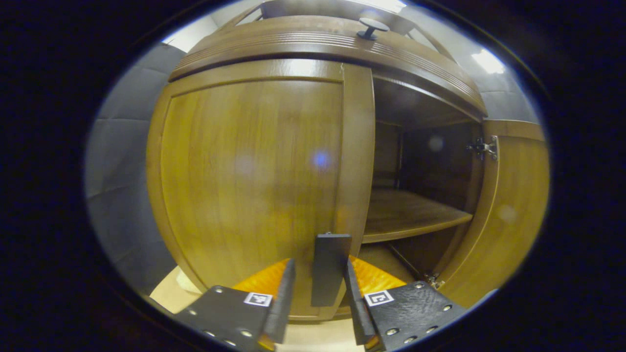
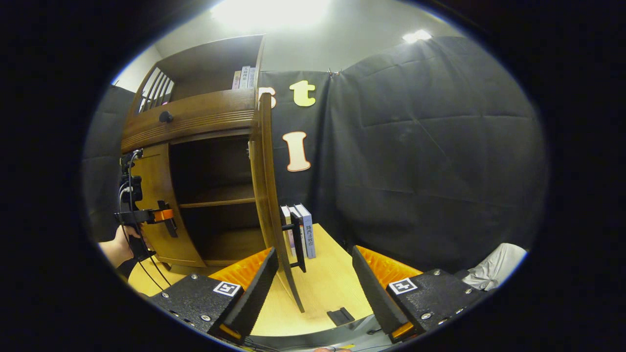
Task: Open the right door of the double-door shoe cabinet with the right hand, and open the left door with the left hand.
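Note:
The brown wooden shoe cabinet [image 1: 313,44] fills the left gripper view. Its left door [image 1: 249,176] is closed, and that door's black bar handle [image 1: 330,269] stands between the fingers of my left gripper [image 1: 320,288], which is open around it with a gap on the left side. The right door [image 1: 513,210] is swung open, showing a shelf [image 1: 411,215]. In the right gripper view the open right door [image 2: 266,195] is seen edge-on with its black handle [image 2: 298,239] just beyond my open right gripper [image 2: 313,283], which holds nothing. The left gripper [image 2: 164,217] sits at the left door.
The cabinet stands on a light wooden table [image 2: 327,288]. Upright books [image 2: 305,234] stand behind the open door. A small black piece [image 2: 341,316] lies near the table's front edge. A hand [image 2: 117,247] holds the left gripper. A black knob [image 1: 371,27] sits on the drawer above.

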`<state>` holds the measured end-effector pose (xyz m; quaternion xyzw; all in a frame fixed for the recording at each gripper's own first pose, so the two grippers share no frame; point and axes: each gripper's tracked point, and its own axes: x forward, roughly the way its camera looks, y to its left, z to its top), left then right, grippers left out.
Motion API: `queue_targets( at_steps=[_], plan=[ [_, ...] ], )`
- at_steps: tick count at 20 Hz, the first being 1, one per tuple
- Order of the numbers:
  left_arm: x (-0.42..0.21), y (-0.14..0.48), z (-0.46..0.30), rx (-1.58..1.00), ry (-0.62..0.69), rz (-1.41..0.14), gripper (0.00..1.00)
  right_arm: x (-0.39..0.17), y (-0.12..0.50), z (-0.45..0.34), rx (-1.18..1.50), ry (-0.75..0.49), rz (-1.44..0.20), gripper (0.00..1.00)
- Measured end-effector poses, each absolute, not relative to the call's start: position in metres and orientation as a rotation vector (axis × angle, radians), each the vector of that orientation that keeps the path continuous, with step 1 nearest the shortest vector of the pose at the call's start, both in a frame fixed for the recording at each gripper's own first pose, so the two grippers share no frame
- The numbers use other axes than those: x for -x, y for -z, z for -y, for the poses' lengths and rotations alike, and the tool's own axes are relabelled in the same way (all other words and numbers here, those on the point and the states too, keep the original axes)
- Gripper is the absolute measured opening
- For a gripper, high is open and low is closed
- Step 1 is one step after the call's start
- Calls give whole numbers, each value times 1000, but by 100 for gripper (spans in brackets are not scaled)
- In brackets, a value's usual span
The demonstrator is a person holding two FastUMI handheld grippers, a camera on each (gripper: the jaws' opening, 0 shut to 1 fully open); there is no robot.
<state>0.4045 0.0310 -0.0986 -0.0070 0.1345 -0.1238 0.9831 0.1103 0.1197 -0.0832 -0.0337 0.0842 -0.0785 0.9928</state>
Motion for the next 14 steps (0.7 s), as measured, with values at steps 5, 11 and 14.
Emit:
queue_targets(
  at_steps=[5, 11, 14],
  plan=[
    [-409, 92, -24, -20, 268, -262, 24, -106, 95, -148, 48, 204, -170, 94],
    [-405, 92, -24, 11, 305, -271, 20, -100, 109, -172, -9, 223, -158, 94],
    [-403, 92, -25, 17, 304, -252, 17, -104, 110, -182, -31, 215, -142, 94]
  ],
)
